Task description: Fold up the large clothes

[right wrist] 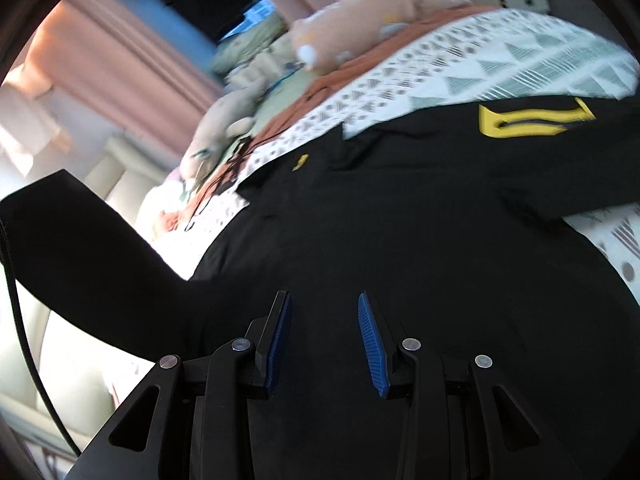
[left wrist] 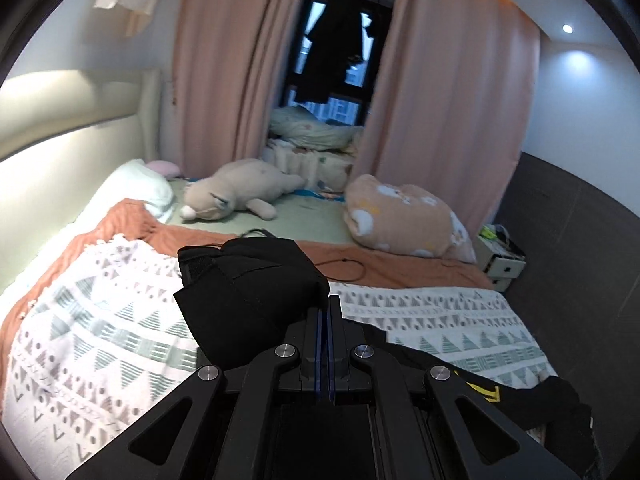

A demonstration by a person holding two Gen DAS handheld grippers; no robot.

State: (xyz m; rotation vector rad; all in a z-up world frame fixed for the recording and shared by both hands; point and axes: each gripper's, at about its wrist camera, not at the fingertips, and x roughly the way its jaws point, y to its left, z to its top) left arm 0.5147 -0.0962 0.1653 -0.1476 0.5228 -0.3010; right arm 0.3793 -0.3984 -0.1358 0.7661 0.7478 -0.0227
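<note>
A large black garment [right wrist: 400,220] with a yellow patch [right wrist: 532,122] lies spread on the patterned bedspread [right wrist: 500,60]. My left gripper [left wrist: 330,300] is shut on a bunched black sleeve [left wrist: 248,288] of it, held up above the bed. The rest of the garment [left wrist: 500,392] trails away at lower right in the left wrist view. In the right wrist view the raised sleeve [right wrist: 60,232] stretches off to the left. My right gripper [right wrist: 323,295] hovers over the garment's body with its jaws apart and no cloth between the blue pads [right wrist: 370,336].
A plush toy [left wrist: 240,192] and a peach pillow [left wrist: 404,216] lie at the far end of the bed. A thin cable [left wrist: 348,268] crosses the orange sheet. A padded headboard [left wrist: 60,128] runs along the left and a white nightstand [left wrist: 502,256] stands at the right.
</note>
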